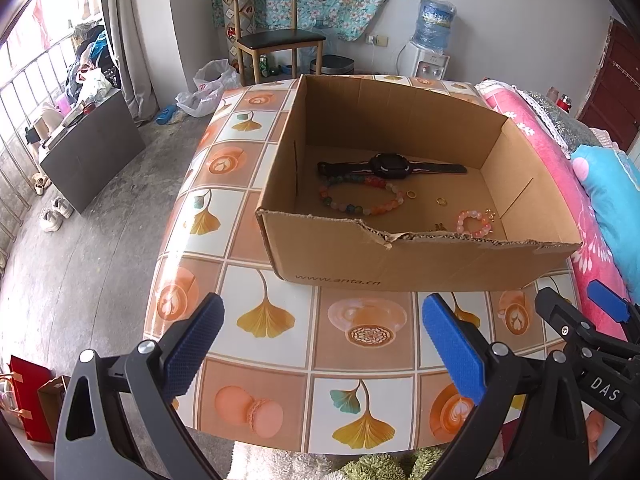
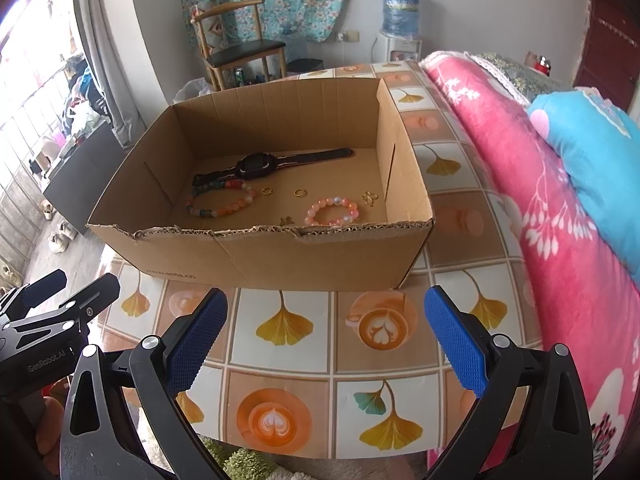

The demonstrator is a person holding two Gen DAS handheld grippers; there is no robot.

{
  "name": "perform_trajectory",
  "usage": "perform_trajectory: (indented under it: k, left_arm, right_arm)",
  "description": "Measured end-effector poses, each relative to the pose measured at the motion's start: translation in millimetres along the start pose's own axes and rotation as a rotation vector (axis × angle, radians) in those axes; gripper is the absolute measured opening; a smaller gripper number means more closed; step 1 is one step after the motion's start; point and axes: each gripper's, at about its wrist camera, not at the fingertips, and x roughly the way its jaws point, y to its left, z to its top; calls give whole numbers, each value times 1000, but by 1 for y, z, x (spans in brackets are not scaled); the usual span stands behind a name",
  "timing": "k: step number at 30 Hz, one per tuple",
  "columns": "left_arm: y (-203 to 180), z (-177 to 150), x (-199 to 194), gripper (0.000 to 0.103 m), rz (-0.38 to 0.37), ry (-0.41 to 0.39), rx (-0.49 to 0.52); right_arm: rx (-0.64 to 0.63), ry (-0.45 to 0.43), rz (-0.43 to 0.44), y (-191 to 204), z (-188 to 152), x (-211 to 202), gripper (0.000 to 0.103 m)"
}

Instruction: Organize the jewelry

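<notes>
I kept both tools above the desk (image 1: 280, 360), the left hand-held gripper (image 1: 322, 344) and right hand-held gripper (image 2: 326, 340) spread wide and empty. At twelve o'clock sat the cardboard box (image 2: 256, 256), holding a black watch (image 2: 256, 166), a multicoloured bead bracelet (image 2: 220, 202), a pink bracelet (image 2: 332, 212) and small gold rings (image 2: 300, 192).

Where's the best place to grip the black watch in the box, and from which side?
Grip the watch at its raised case, probably from straight above, fingers closing across the strap line. The strap lies flat on the box floor, and the tall walls block any side approach.
</notes>
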Motion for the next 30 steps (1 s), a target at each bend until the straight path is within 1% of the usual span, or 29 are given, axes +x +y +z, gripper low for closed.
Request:
perform_trajectory:
  k: [30]
  left_arm:
    - [2,0,1,98,0,1,0]
  right_arm:
    - [-3,6,10,-3,2,1,95]
